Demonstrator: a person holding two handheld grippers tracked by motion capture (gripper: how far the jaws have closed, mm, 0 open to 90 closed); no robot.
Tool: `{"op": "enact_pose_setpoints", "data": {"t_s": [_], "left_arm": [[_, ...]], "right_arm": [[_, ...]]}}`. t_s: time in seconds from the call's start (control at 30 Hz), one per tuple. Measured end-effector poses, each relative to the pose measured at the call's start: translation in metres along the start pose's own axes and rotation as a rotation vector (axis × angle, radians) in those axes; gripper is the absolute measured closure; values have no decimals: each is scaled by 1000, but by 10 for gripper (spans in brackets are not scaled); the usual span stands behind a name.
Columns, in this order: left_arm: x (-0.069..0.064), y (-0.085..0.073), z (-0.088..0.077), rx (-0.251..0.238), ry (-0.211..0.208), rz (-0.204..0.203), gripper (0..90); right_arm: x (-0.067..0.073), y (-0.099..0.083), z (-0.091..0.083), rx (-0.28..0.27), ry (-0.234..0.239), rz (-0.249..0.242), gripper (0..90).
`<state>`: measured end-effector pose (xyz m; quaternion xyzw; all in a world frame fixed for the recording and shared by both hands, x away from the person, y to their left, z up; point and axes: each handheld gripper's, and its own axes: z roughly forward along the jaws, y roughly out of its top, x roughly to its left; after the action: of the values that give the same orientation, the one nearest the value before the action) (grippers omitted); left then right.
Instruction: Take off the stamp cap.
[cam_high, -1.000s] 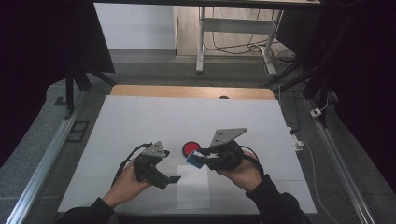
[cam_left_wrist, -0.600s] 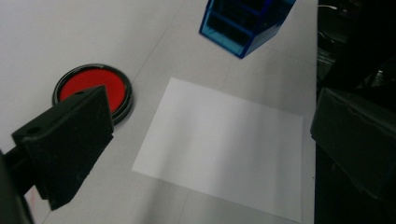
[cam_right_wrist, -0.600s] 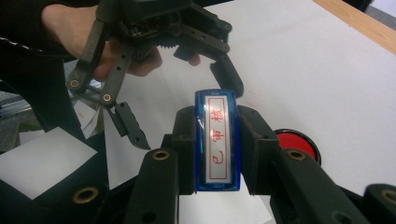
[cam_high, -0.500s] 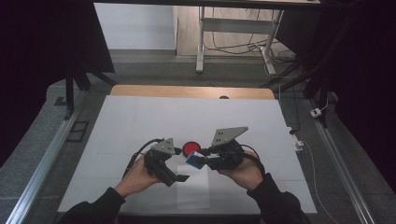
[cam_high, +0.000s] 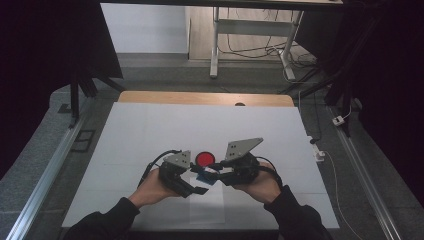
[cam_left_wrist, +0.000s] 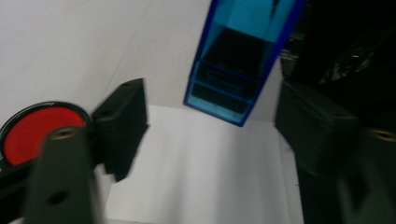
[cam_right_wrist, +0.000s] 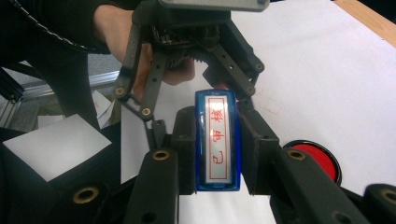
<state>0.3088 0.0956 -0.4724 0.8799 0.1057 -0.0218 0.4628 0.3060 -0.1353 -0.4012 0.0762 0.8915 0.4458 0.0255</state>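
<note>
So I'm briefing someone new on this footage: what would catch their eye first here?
Most likely the blue stamp, clamped between the right gripper's jaws above the white table, its face printed with red characters. The left gripper reaches toward the stamp's far end; its jaws have just been closing, with the blue body between them but apart from the pads. Next comes the round red ink pad, lying on the table just beyond both grippers.

My high view is dim at the edges, with the white table (cam_high: 150, 130) evenly lit from overhead and shadows soft. My left gripper view is smeared with motion blur. My right gripper view is sharp, with glare on the blue stamp (cam_right_wrist: 217, 140).
</note>
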Motion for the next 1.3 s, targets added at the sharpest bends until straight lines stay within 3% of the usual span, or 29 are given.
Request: {"op": "enact_pose_setpoints", "data": {"t_s": [0.17,0.37,1.0,1.17,1.3], "left_arm": [[1,-2,-4,-33,-37,5,478],[1,-3,-5,-48,-73,21,601],[3,-3,-11,-100,-143,23,692],[5,-1,-12,-96,-168,-8,695],[6,-1,-12,-78,-164,-36,696]], "right_arm": [[0,0,-1,-18,20,-6,701],[0,0,-2,-29,36,-21,701],[0,0,-6,-64,90,-52,700],[-2,-1,-8,-85,98,-36,701],[-3,-2,-7,-85,93,-36,701]]}}
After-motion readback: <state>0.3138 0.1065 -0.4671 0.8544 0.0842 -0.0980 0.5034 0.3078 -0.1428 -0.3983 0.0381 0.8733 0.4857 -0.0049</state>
